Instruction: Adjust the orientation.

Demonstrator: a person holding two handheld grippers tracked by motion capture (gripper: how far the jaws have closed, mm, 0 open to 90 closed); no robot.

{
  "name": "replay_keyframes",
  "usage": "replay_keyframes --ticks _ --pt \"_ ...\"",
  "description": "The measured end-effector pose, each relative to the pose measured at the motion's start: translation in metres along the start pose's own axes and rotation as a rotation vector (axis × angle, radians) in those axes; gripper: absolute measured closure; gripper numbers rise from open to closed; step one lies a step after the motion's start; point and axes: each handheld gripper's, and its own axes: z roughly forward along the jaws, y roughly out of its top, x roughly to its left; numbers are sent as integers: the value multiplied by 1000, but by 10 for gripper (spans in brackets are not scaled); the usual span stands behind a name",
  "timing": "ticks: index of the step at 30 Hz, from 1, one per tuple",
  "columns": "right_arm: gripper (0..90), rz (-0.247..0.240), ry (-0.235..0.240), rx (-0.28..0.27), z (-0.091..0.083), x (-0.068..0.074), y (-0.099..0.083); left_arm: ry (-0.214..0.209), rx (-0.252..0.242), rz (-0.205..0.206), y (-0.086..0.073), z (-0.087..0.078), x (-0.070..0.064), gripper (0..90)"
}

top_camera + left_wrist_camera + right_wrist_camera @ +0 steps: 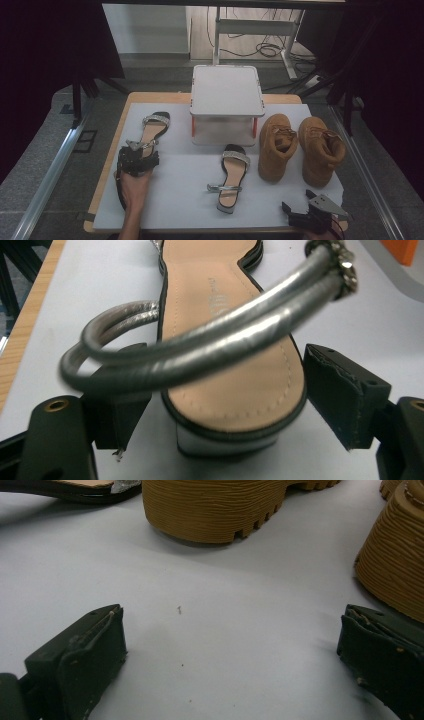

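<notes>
At the left of the high view the left gripper (138, 159) straddles the heel of the left sandal (148, 131) with jaws spread, not yet clamped, so the grasp seems in hand; next, I judge, it must close squarely on the heel, while the right gripper (300, 204) idles open at lower right.

The near sandal (235, 365) has a tan insole edged in black and shiny silver straps; its mate (231, 175) matches. Both boots (276, 145) (320, 149) are mustard brown with ridged soles. White sheet (190, 200), white-topped stand (227, 90) with orange legs, black grippers (137, 161).
</notes>
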Motion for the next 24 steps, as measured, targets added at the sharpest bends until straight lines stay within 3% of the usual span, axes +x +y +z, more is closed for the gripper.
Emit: replay_keyframes --ticks 24 --pt "0 -1 1 -1 0 0 0 34 13 -52 15 27 4 211"
